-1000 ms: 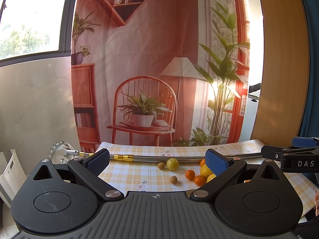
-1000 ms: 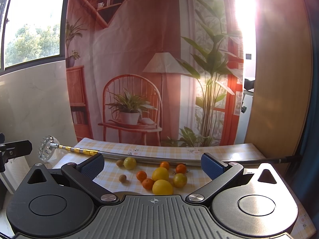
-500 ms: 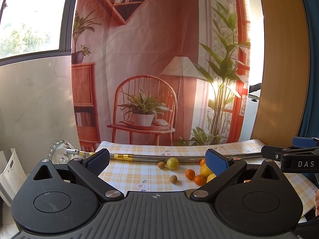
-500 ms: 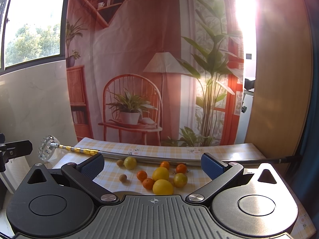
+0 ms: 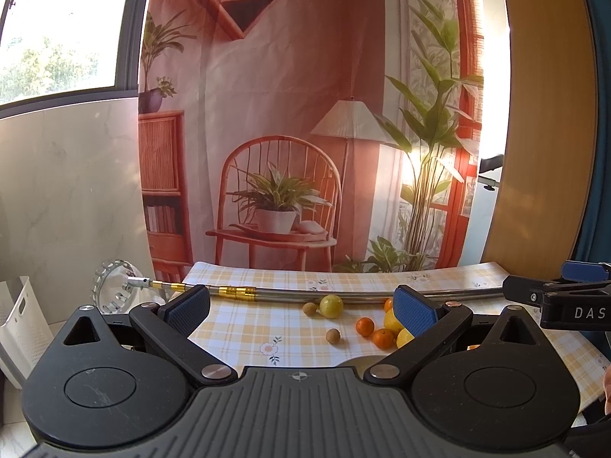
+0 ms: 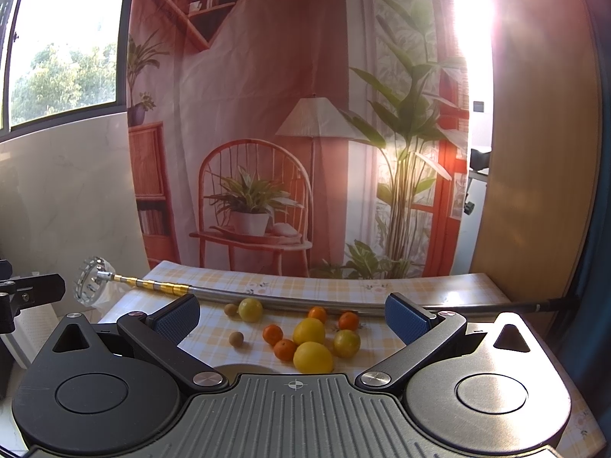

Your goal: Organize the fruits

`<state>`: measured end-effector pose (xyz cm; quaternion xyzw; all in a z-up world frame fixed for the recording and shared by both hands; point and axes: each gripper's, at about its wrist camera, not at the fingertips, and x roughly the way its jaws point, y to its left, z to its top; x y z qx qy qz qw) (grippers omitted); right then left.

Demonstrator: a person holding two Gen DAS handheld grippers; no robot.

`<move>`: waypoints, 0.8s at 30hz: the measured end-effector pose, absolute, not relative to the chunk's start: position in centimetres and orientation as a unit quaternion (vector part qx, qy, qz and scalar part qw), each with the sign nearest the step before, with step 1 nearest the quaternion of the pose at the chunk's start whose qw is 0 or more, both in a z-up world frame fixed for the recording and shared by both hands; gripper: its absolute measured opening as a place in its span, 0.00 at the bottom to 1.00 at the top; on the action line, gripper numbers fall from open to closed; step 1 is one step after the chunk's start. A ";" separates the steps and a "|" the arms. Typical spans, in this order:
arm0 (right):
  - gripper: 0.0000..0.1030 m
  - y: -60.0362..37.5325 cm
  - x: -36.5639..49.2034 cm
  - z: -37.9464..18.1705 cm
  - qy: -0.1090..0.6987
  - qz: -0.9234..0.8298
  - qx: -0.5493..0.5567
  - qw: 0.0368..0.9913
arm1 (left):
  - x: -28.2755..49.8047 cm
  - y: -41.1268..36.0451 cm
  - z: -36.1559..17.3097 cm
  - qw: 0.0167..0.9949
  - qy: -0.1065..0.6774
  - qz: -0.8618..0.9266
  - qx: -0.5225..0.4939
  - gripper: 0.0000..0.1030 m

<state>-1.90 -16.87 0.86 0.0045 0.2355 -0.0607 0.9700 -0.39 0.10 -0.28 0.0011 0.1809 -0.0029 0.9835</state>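
1. Nothing among the fruit or on the table differs from the frames a second ago and half a second ago; both views match them, with each gripper held level in the same spot.
2. Left gripper (image 5: 301,307) has its jaws spread wide and holds nothing; its blue pads (image 5: 189,307) touch no fruit and hang above the near edge of the checked tablecloth (image 5: 267,328).
3. Right gripper (image 6: 292,315) is likewise wide apart and empty, its pads (image 6: 404,316) clear of everything on the cloth.
4. Fruit lies loose in the middle of the cloth, seen between the right gripper's fingers: a large lemon (image 6: 313,357) nearest, a second lemon (image 6: 309,331) just behind it, and a yellow-green fruit (image 6: 346,342) beside them.
5. Small oranges sit around the lemons: two on the left (image 6: 272,334) (image 6: 285,349) and two farther back (image 6: 317,313) (image 6: 348,320).
6. Another yellow-green fruit (image 6: 250,309) rests against a long metal pole (image 6: 305,303) with a small brown fruit (image 6: 230,309) just beside it; a second brown fruit (image 6: 236,339) lies apart, nearer the grippers.
7. The pole stretches across the table, its clear toothed head (image 6: 89,281) overhanging the left edge.
8. A pale rim of a plate (image 6: 244,369) peeks above the right gripper's body.
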 end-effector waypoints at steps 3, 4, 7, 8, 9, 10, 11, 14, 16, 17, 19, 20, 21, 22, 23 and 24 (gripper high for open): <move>1.00 -17.1 -1.6 0.8 0.239 -0.057 0.009 0.969 | -0.1 0.2 -0.4 0.982 0.189 -0.004 -0.003 1.00; 1.00 -17.5 -1.4 0.8 0.241 -0.055 0.016 0.969 | 0.0 0.2 -0.4 0.982 0.191 -0.003 -0.004 1.00; 1.00 -18.9 -0.2 0.7 0.246 -0.052 0.030 0.967 | 0.8 0.2 -0.6 0.981 0.195 0.011 0.000 1.00; 1.00 -19.4 0.1 0.6 0.244 -0.056 0.031 0.968 | 1.2 0.2 -0.8 0.980 0.197 0.016 0.003 1.00; 1.00 -20.0 0.5 0.7 0.239 -0.061 0.028 0.969 | 1.5 0.2 -0.9 0.980 0.200 0.019 0.005 1.00; 1.00 -20.6 0.8 0.7 0.232 -0.069 0.019 0.970 | 2.0 0.4 -1.1 0.979 0.205 0.023 0.006 1.00; 1.00 -21.1 1.1 0.8 0.223 -0.082 0.008 0.971 | 2.5 0.6 -1.3 0.978 0.209 0.024 0.004 1.00; 1.00 -22.5 1.9 0.8 0.202 -0.107 -0.017 0.973 | 4.2 1.6 -2.0 0.974 0.226 0.021 -0.010 1.00; 1.00 -23.5 2.3 0.5 0.197 -0.109 -0.024 0.974 | 5.4 2.1 -2.6 0.972 0.233 0.023 -0.014 1.00; 1.00 -24.0 2.5 0.3 0.195 -0.108 -0.026 0.974 | 6.0 2.3 -2.8 0.971 0.236 0.026 -0.012 1.00; 1.00 -24.9 3.1 -0.2 0.196 -0.105 -0.024 0.975 | 7.2 2.4 -3.4 0.970 0.241 0.037 -0.001 1.00; 1.00 -25.3 3.5 -0.6 0.200 -0.103 -0.019 0.974 | 7.7 2.4 -3.6 0.969 0.243 0.043 0.006 1.00; 1.00 -25.8 3.9 -1.1 0.206 -0.099 -0.010 0.973 | 8.2 2.3 -3.9 0.968 0.245 0.049 0.012 1.00; 1.00 -26.2 4.3 -1.5 0.214 -0.096 0.000 0.972 | 8.9 2.3 -4.3 0.968 0.247 0.051 0.019 0.99; 1.00 -26.6 4.7 -2.0 0.221 -0.091 0.010 0.971 | 9.4 2.2 -4.5 0.967 0.250 0.047 0.022 0.99; 1.00 -27.1 5.2 -2.7 0.231 -0.086 0.022 0.969 | 10.0 2.2 -4.8 0.966 0.255 0.043 0.023 0.99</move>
